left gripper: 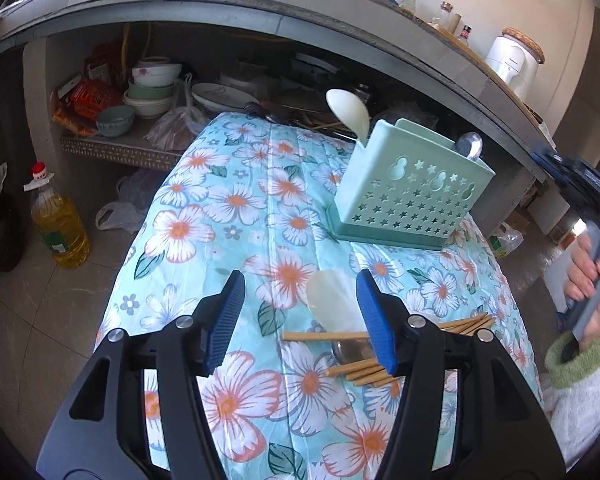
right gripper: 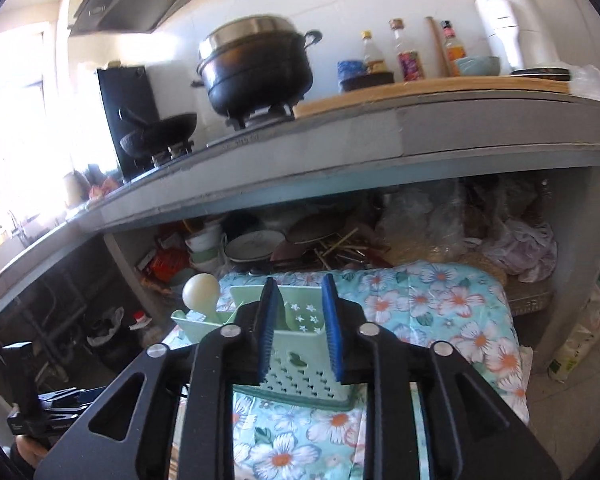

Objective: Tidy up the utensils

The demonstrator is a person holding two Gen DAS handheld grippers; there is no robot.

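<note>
The caddy (left gripper: 408,188) stands upright at the far end of the floral cloth (left gripper: 228,208), so utensils drop in from above; it already holds a white spoon (left gripper: 348,110) and a metal spoon (left gripper: 470,146). The left gripper (left gripper: 300,312) hangs open and empty over the loose chopsticks (left gripper: 364,370) and a second white spoon (left gripper: 332,300), placed for a pick. The right gripper (right gripper: 298,328), partly open and empty, faces the caddy (right gripper: 300,380). Only the left view shows the loose utensils; only the right view shows the stove pot (right gripper: 256,68).
</note>
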